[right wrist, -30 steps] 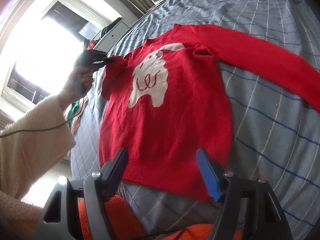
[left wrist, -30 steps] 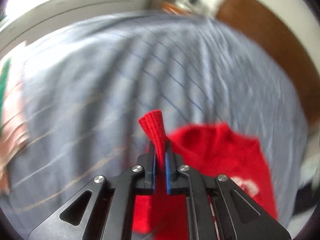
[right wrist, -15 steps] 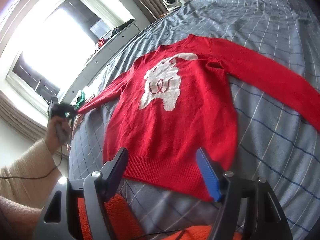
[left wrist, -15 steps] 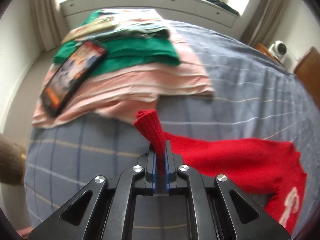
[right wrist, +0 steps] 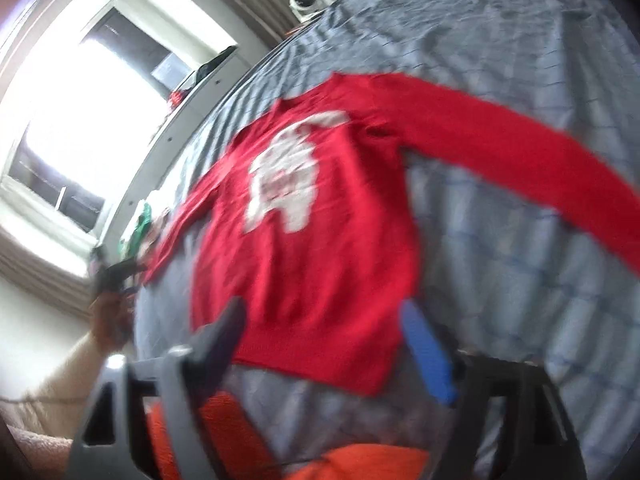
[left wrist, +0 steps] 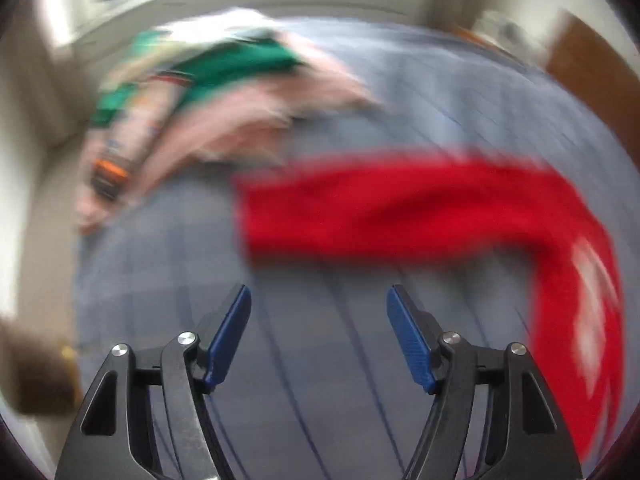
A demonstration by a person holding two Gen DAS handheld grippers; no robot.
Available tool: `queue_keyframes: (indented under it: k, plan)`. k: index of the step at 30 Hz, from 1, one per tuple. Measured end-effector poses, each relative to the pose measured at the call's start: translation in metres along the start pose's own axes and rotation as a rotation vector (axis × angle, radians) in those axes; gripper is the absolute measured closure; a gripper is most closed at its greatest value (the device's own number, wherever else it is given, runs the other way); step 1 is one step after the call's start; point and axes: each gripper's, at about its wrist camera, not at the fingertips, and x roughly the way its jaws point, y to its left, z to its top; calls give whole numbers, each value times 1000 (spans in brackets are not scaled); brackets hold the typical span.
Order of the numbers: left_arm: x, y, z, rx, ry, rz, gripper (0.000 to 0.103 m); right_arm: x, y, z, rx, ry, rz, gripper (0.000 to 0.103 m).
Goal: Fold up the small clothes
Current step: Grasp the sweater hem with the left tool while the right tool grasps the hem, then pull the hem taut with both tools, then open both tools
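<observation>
Red sweater (right wrist: pixel 320 248) spread flat on the bed (right wrist: pixel 520 60), front up, white figure on the chest, both sleeves stretched out to the sides. Left tongs (left wrist: pixel 319 312) opening, nothing between the blue pads (left wrist: pixel 230 336), only checked bedsheet below; red sleeve (left wrist: pixel 380 208) lying loose just beyond the tips, not touched. Right tongs (right wrist: pixel 324 320) opening as well, wide, hovering over the sweater's bottom hem, gripping nothing. Pile of folded clothes (left wrist: pixel 224 92), green on pink, farther up the bed near the sleeve end. Hand (right wrist: pixel 110 316) in a cream cuff seen at the bed's left edge. Both views blurred.
</observation>
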Motion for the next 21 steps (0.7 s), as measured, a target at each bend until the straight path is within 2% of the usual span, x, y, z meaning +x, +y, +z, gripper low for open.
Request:
queue_keyframes:
  k: [1,3,4,8,11,12,13,14,15,16,19,21]
  plan:
    - [-4,-17,-23,70,58,-112,31,0,-10,1,-7,18,-22,13]
    - [-2,-48,-57,179,155,-242,30,11,-28,1,-13,108,-18,13]
    - [2,-61,-71,225,187,-275,30,16,-32,0,-17,142,-2,13]
    - [21,-105,-101,366,256,-295,29,50,-41,-3,-25,278,108,14]
    - [26,-119,-100,409,236,-294,25,76,-34,-3,-49,361,183,16]
    - [26,-122,-99,414,240,-302,39,84,-31,-4,-65,381,188,18]
    - [27,-124,-99,419,250,-308,57,92,-28,-5,-85,397,186,29]
    - [28,-128,-100,430,275,-322,102,100,-24,-7,-100,419,200,40]
    - [27,-131,-100,447,298,-326,101,108,-20,-11,-108,456,215,80]
    - [21,-131,-102,477,274,-309,101,112,-17,-12,-120,471,193,96]
    - [4,-119,-110,513,259,-312,102,100,-7,-12,-160,479,153,97]
    - [8,-107,-116,517,272,-280,102,85,-7,-13,-156,476,139,97]
